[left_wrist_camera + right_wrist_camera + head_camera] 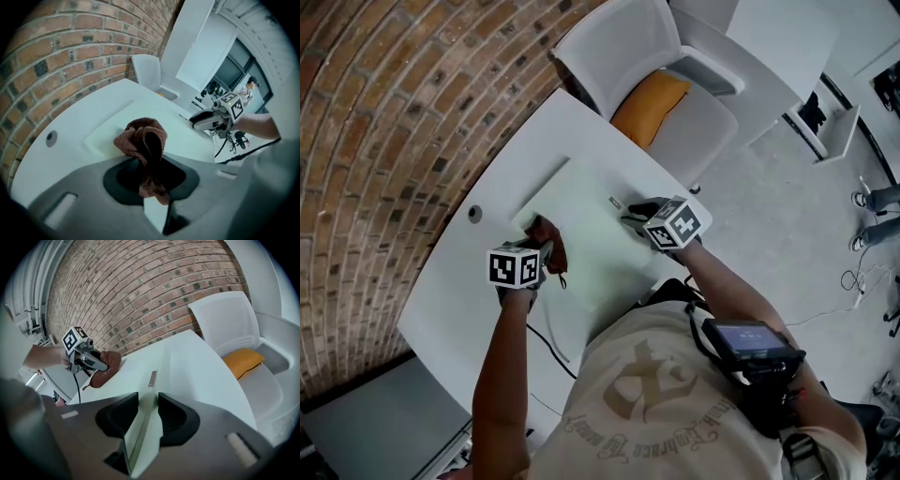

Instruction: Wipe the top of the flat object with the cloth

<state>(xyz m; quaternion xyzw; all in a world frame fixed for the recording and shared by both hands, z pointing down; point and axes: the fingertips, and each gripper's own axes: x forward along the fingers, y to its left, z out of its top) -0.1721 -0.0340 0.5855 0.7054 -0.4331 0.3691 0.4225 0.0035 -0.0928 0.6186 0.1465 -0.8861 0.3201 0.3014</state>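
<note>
A pale green flat board [586,220] lies on the white table [455,291]. My left gripper [542,251] is shut on a bunched brown cloth [551,244], which rests on the board's left part. In the left gripper view the cloth [143,140] bulges out between the jaws [150,161] above the board [185,136]. My right gripper [633,217] holds the board's right edge; in its own view the board's edge [140,366] runs between the jaws [149,411], which clamp it. The left gripper [96,363] and cloth [108,367] show across the board.
A white chair [628,47] with an orange cushion [649,105] stands past the table's far end. A brick wall [384,112] runs along the left. A round grommet [474,214] sits in the table, and a black cable [548,345] trails near me.
</note>
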